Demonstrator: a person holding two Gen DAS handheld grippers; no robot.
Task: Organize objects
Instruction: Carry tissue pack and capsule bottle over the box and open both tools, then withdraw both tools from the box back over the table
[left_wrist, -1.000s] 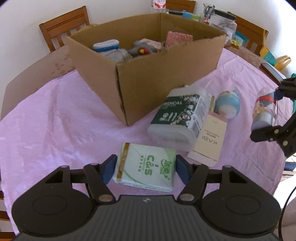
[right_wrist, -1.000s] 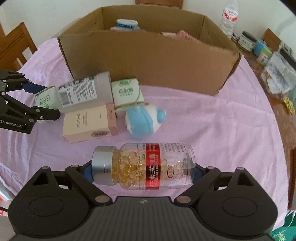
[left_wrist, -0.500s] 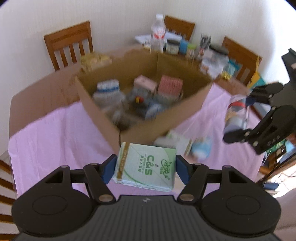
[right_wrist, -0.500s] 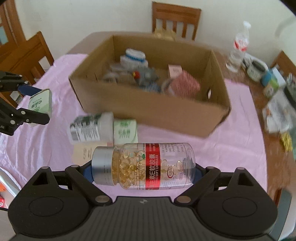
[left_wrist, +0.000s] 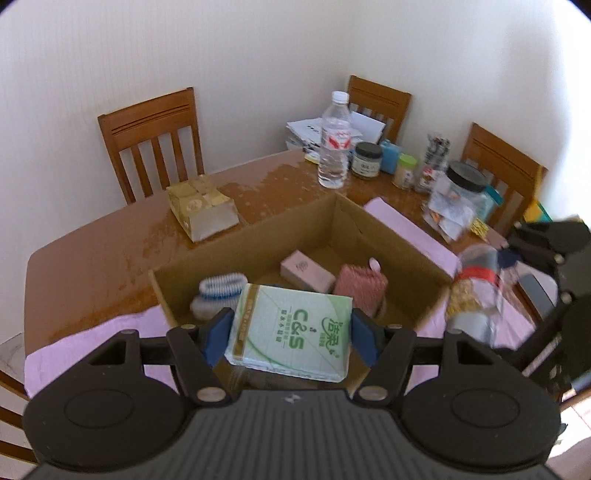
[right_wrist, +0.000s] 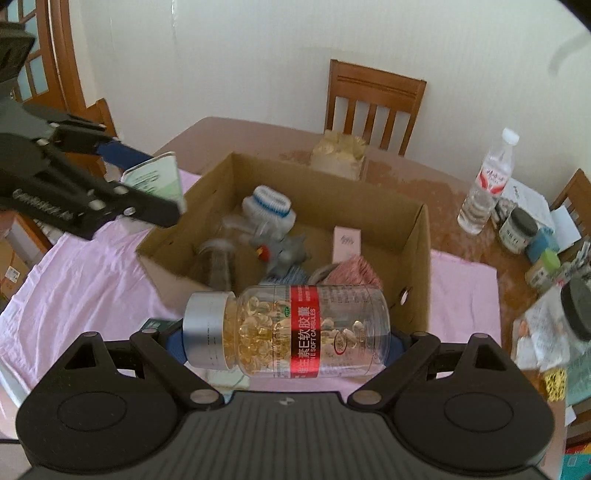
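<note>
- Left wrist view: your left gripper (left_wrist: 291, 334) is clamped on a green tissue pack (left_wrist: 291, 332), its blue pads (left_wrist: 218, 334) pressing both short sides. The pack is in the air, lying flat, over the near wall of the cardboard box (left_wrist: 258, 232).
- Inside the box you can see a pink carton (left_wrist: 306, 273), a pink knitted piece (left_wrist: 360, 291) and a white brush with blue bristles (left_wrist: 218, 291).
- At the right edge your right gripper (left_wrist: 476, 288) holds a clear bottle (left_wrist: 474, 291) over the box's right corner; it is blurred.
- The box sits on a pink cloth (left_wrist: 92, 332) on a wooden table (left_wrist: 92, 258). Behind it stand a gold tissue box (left_wrist: 201, 212) and a water bottle (left_wrist: 334, 142).
- Right wrist view: your right gripper (right_wrist: 286, 341) grips a capsule bottle (right_wrist: 286, 330) end to end, one pad on the silver cap, one on the base. The bottle lies sideways in the air, just in front of the box's near wall (right_wrist: 417, 288).
- At the left your left gripper (right_wrist: 147, 188) holds the tissue pack (right_wrist: 157, 179) on edge above the box's left corner.
- In the box lie the brush (right_wrist: 271, 205), a grey toy (right_wrist: 286, 251) and the pink carton (right_wrist: 345, 242).
</note>
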